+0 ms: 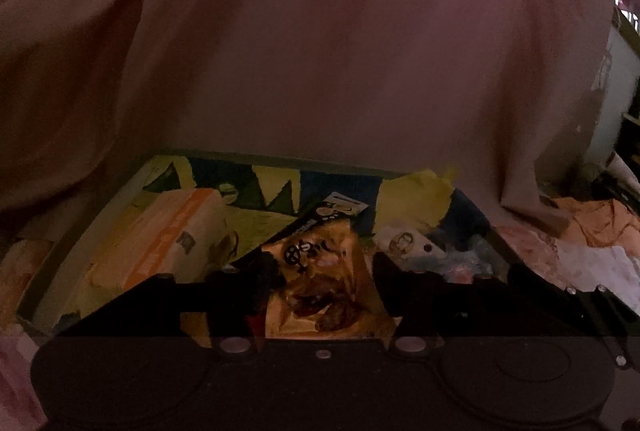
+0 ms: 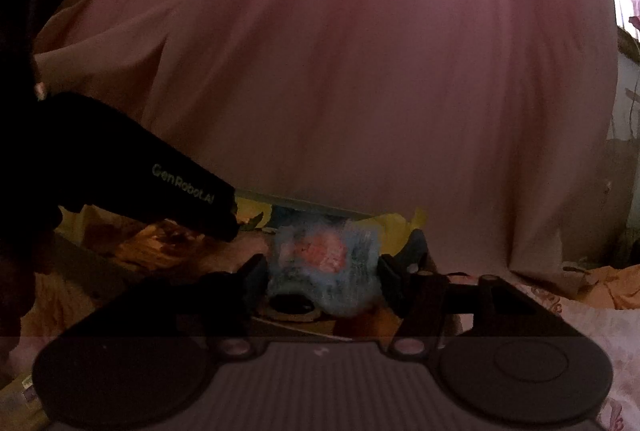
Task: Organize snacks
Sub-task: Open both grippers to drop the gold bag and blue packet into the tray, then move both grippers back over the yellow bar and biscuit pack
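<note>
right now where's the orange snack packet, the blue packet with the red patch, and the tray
orange snack packet [image 1: 320, 283], left wrist view, on its printed front between the fingers
blue packet [image 2: 324, 263], right wrist view, just under its red patch
tray [image 1: 272, 160], left wrist view, on its far rim

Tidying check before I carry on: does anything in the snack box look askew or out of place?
The orange snack packet lies tilted across the box, its dark end propped over the other packs rather than flat. Nothing looks spilled or torn, though the light is dim.
</note>
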{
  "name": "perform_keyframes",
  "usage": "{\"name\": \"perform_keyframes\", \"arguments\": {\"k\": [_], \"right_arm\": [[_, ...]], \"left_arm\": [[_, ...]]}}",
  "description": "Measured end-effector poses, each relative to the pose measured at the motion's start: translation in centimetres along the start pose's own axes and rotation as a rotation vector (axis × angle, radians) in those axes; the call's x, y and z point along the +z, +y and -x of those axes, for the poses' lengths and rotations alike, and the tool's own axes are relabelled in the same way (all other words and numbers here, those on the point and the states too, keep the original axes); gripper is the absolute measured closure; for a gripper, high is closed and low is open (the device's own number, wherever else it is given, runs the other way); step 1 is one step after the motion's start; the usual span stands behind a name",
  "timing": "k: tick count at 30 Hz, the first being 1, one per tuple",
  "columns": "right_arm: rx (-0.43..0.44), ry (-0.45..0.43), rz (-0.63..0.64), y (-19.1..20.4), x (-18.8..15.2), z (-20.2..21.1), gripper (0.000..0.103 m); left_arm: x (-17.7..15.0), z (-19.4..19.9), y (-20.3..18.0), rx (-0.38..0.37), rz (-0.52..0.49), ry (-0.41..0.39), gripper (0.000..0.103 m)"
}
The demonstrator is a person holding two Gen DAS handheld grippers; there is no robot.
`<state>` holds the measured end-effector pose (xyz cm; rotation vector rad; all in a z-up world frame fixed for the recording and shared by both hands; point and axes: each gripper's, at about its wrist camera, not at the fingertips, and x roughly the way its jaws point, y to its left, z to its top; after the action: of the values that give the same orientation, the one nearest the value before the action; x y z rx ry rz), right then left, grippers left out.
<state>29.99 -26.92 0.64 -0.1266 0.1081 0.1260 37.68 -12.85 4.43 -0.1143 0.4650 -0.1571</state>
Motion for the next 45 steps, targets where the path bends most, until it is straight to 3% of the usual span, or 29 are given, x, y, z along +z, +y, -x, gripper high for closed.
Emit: {"name": "perform_keyframes", "arguments": {"k": [1, 6, 13, 19, 23, 39, 45], "right_arm": [[0.000, 0.000, -0.001, 0.0, 0.1, 0.1, 0.035], [-0.005, -0.018, -0.012, 0.3, -0.1, -0.1, 0.024], [-0.034, -0.048, -0.050, -0.4, 0.6, 2.9, 0.010], [-0.049, -0.082, -0.101, -0.5, 1.4, 7.1, 0.000], [-0.048, -0.094, -0.170, -0.4, 1.6, 10.5, 0.000], [-0.053, -0.173, -0.201, 3.6, 1.9, 20.7, 0.000], [-0.021, -0.168, -0.173, 5.5, 0.7, 22.6, 0.000]], "left_arm": [[0.0, 0.1, 0.0, 0.002, 0.007, -0.003, 0.032], [0.3, 1.3, -0.1, -0.004, 0.027, -0.041, 0.021], [0.4, 5.0, 0.0, -0.010, 0.064, -0.130, 0.002], [0.1, 9.1, 0.5, 0.004, 0.071, -0.192, 0.001], [-0.9, 12.1, 1.2, 0.020, 0.074, -0.219, 0.001], [-5.4, 22.4, 5.1, 0.055, 0.054, -0.262, 0.001], [-8.2, 25.2, 6.7, 0.090, 0.073, -0.231, 0.001]]}}
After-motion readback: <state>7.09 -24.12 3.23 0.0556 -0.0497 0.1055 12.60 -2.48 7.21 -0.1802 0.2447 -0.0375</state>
